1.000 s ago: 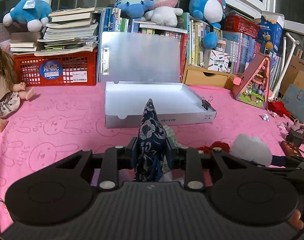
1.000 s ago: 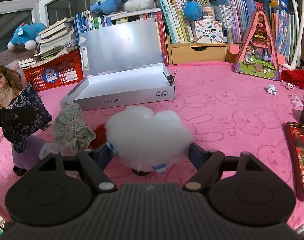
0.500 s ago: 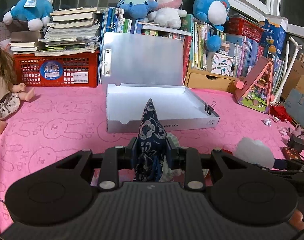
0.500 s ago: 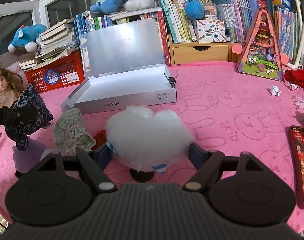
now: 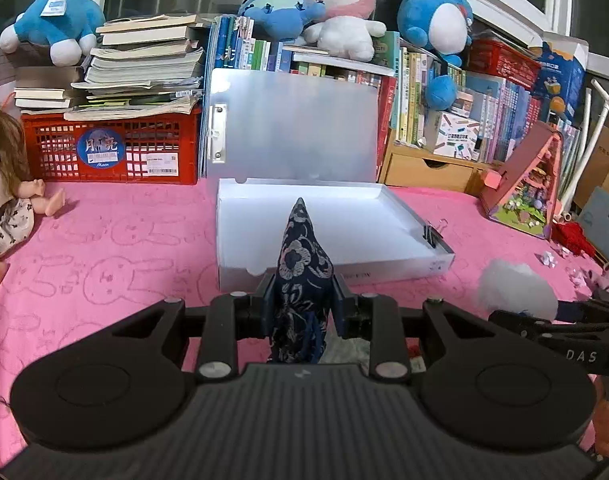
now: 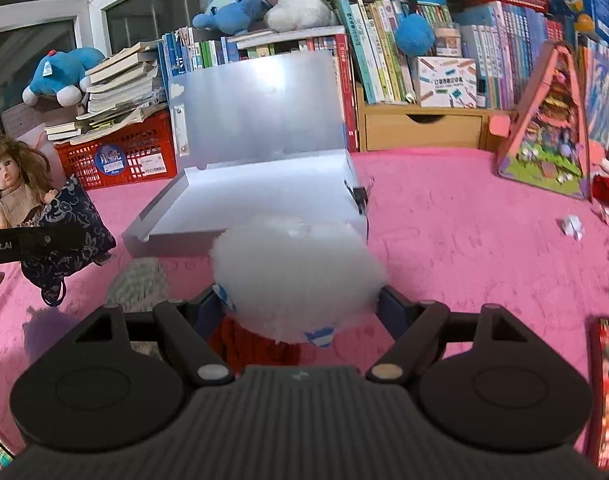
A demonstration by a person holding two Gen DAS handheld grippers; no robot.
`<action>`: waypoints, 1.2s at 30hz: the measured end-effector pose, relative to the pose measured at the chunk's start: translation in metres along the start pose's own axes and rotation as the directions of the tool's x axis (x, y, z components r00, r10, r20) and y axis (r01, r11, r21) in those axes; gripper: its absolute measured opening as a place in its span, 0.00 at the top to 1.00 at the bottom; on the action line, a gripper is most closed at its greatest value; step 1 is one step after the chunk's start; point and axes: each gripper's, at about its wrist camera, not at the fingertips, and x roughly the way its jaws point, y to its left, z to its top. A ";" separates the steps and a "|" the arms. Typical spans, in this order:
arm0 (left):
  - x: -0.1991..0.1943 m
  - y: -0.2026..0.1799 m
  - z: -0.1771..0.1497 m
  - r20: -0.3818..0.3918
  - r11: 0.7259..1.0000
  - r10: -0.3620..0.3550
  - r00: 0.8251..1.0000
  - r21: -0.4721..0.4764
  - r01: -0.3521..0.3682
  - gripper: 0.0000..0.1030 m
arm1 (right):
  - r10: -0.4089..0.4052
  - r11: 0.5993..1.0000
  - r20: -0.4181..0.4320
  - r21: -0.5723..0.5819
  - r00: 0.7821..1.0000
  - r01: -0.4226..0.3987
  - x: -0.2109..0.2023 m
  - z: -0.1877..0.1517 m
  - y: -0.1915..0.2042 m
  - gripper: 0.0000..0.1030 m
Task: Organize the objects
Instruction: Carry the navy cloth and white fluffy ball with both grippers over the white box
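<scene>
Transport step. The left gripper (image 5: pixel 303 304) pinches a navy floral pouch (image 5: pixel 302 280); the right gripper (image 6: pixel 300 308) clamps a white fluffy toy (image 6: pixel 296 276). Both hang just before the open file box (image 5: pixel 384 248). Next: release each inside.

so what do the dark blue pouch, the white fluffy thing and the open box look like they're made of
Dark blue pouch: woven brocade-like cloth with a pale floral pattern and slight sheen.
White fluffy thing: soft plush or fibre, fuzzy edges.
Open box: probably frosted translucent plastic, matte, with thin walls.
</scene>
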 end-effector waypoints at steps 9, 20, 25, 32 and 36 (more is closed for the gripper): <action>0.031 0.008 0.033 -0.018 1.000 0.019 1.000 -0.018 -0.019 0.68 | 0.016 1.000 -0.020 0.023 1.000 -0.016 0.026 0.038 -0.008 0.23; 0.079 0.009 0.072 0.002 0.999 0.048 0.999 0.002 -0.048 0.68 | -0.011 1.000 -0.031 0.009 0.999 0.011 0.057 0.080 -0.016 0.23; 0.109 0.008 0.088 -0.019 0.999 0.027 0.999 -0.026 -0.028 0.68 | -0.004 1.000 -0.044 -0.007 0.999 0.003 0.081 0.100 -0.017 0.23; 0.163 0.005 0.102 -0.053 0.999 0.041 0.998 -0.032 -0.043 0.68 | 0.063 0.998 -0.077 -0.001 0.995 -0.064 0.123 0.122 -0.019 0.23; 0.198 0.011 0.104 -0.080 0.997 0.051 0.995 -0.060 -0.056 0.68 | 0.109 0.994 -0.087 0.018 0.990 -0.108 0.155 0.134 -0.023 0.23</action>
